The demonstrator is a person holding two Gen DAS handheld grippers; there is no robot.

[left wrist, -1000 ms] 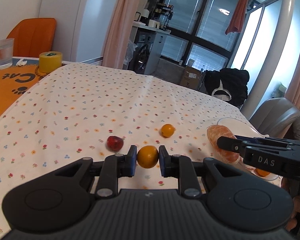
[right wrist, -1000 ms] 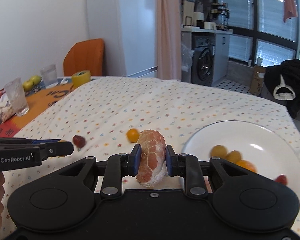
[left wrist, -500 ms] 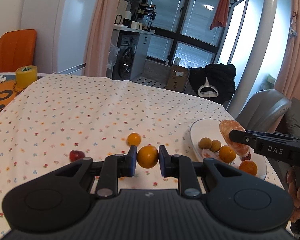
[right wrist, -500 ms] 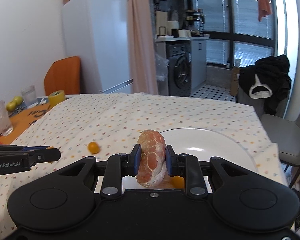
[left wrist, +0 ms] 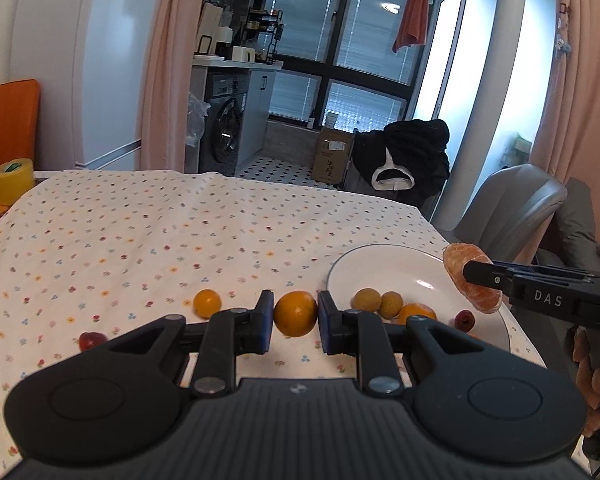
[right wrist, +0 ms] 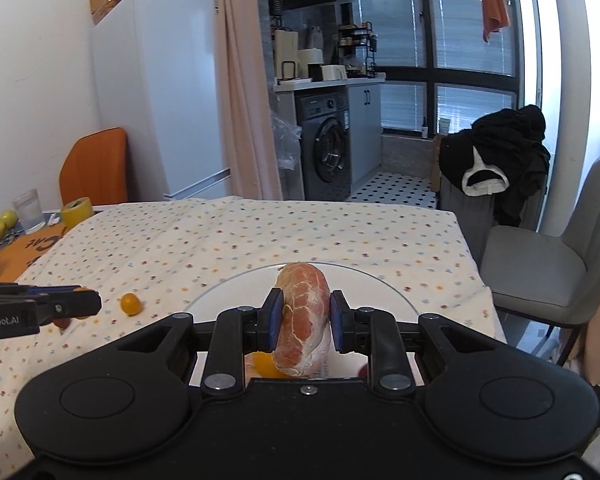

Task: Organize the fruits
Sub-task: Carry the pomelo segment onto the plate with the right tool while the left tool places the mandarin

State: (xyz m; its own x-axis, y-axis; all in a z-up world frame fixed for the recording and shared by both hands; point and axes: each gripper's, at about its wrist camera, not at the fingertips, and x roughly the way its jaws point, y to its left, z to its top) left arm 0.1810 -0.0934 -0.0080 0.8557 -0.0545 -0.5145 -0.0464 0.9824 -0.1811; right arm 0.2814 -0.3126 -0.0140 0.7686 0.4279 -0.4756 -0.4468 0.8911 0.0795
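Fruits are split between our two grippers, a white plate (left wrist: pixel 384 258) and the floral-cloth worktop (left wrist: pixel 172 232). Our left gripper (left wrist: pixel 295 316) is closed to the width of a small round orange (left wrist: pixel 295 314), pinched between its blue pads. Our right gripper (right wrist: pixel 303 320) clamps a peeled mandarin (right wrist: pixel 303 322) above the plate, its side printed "DAS". On the plate lie two pale longans (left wrist: pixel 378 302), an orange fruit (left wrist: pixel 416 312) and a red berry (left wrist: pixel 464 320). A kumquat (left wrist: pixel 207 303) and a strawberry (left wrist: pixel 91 340) rest on the cloth. The left gripper's side reads "nRobot.AI".
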